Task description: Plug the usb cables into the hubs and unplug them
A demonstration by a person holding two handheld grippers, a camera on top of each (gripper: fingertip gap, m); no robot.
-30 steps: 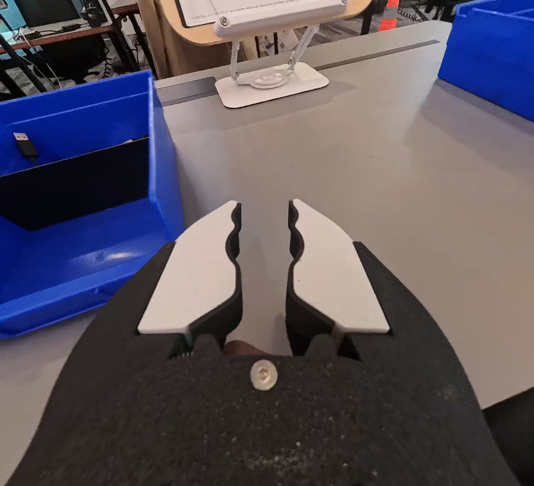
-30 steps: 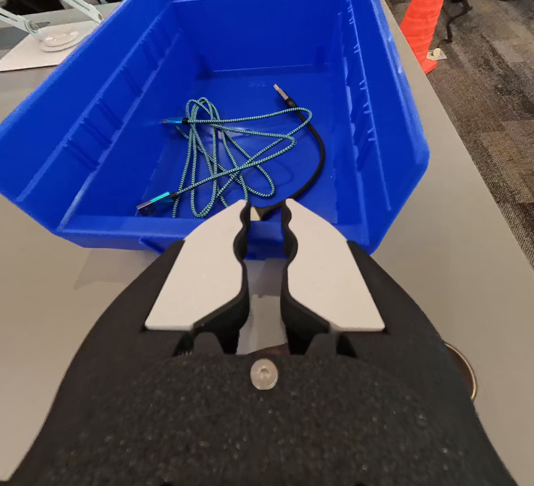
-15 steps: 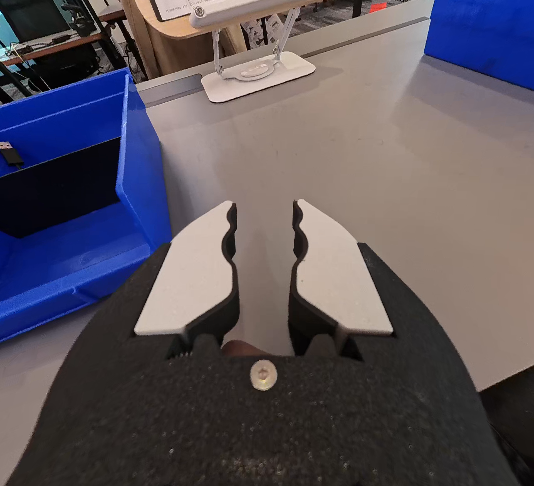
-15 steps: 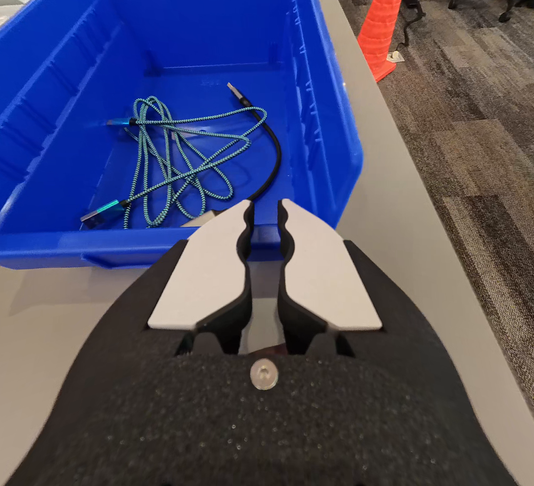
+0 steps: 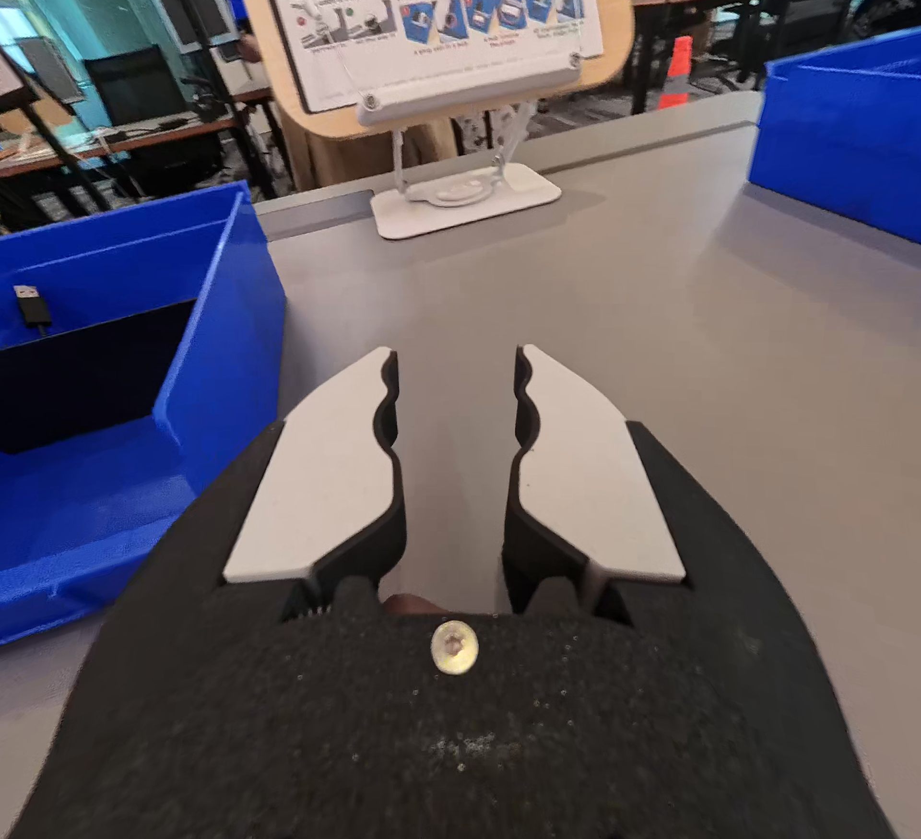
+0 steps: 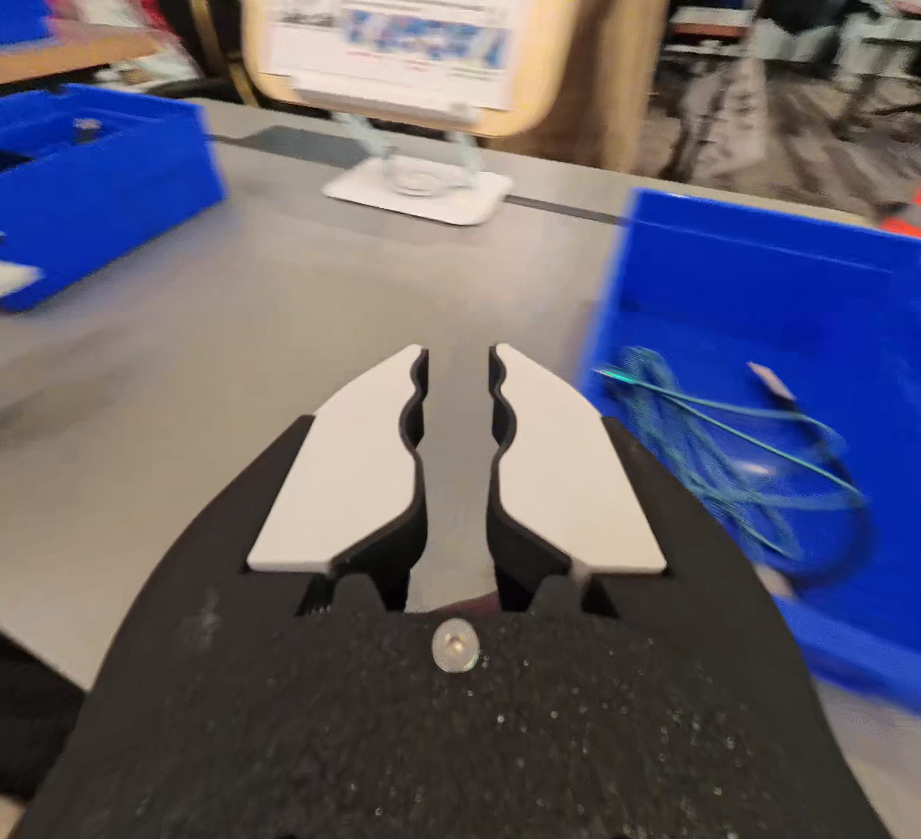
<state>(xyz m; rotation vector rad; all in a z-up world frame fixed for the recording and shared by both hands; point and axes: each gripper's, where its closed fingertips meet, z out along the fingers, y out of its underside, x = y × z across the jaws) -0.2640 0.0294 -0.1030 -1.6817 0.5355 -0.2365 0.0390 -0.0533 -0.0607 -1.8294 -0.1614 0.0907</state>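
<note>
My left gripper (image 5: 456, 356) is open and empty over the grey table (image 5: 598, 341). To its left stands a blue bin (image 5: 149, 366) with a black USB plug (image 5: 31, 304) against its back wall. My right gripper (image 6: 457, 354) is open a little and empty over the table. To its right stands a second blue bin (image 6: 747, 296) holding coiled teal braided USB cables (image 6: 722, 456) and a black cable with a silver plug (image 6: 770, 381). The right wrist view is blurred. No hub shows clearly.
An instruction board on a white stand (image 5: 463, 197) sits at the table's far edge, also in the right wrist view (image 6: 418, 187). The left bin shows at the left of the right wrist view (image 6: 99, 197). An orange cone (image 5: 679, 72) stands beyond the table.
My right gripper has swung left, away from the cable bin, and now faces the board; its jaws opened slightly. My left gripper tilted up a little and opened wider.
</note>
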